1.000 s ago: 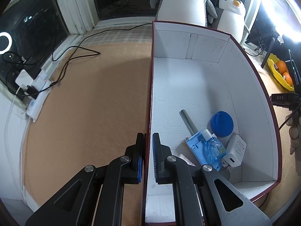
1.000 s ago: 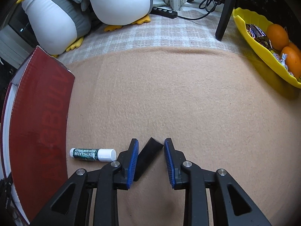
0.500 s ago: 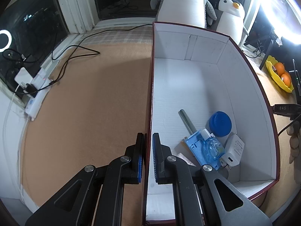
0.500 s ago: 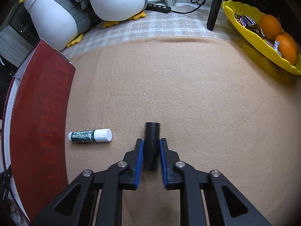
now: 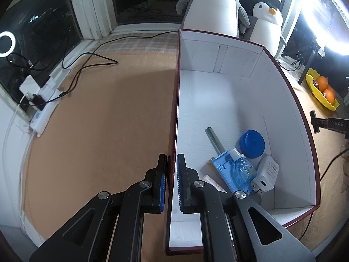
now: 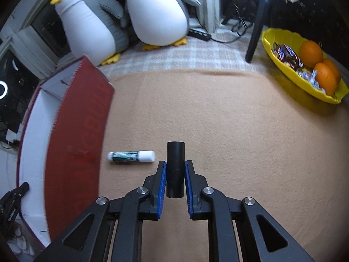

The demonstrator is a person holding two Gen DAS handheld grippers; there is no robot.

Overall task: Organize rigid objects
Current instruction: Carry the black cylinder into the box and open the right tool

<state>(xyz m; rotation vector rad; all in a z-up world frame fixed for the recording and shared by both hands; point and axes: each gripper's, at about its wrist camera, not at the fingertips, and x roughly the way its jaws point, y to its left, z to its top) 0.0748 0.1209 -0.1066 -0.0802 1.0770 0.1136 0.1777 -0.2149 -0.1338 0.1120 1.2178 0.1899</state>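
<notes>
now the right gripper [image 6: 175, 181] has its jaws clamped narrow on a short black plastic cylinder [image 6: 175, 168], long axis pointing straight ahead; the left gripper [image 5: 171, 181] pinches the red cardboard box [image 5: 290, 100] wall.

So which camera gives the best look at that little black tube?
The right wrist view. The black tube sits dead centre there, clamped between the jaws of the right gripper, above the tan cloth. The left wrist view does not show it at all; it looks into the white box instead.
</notes>
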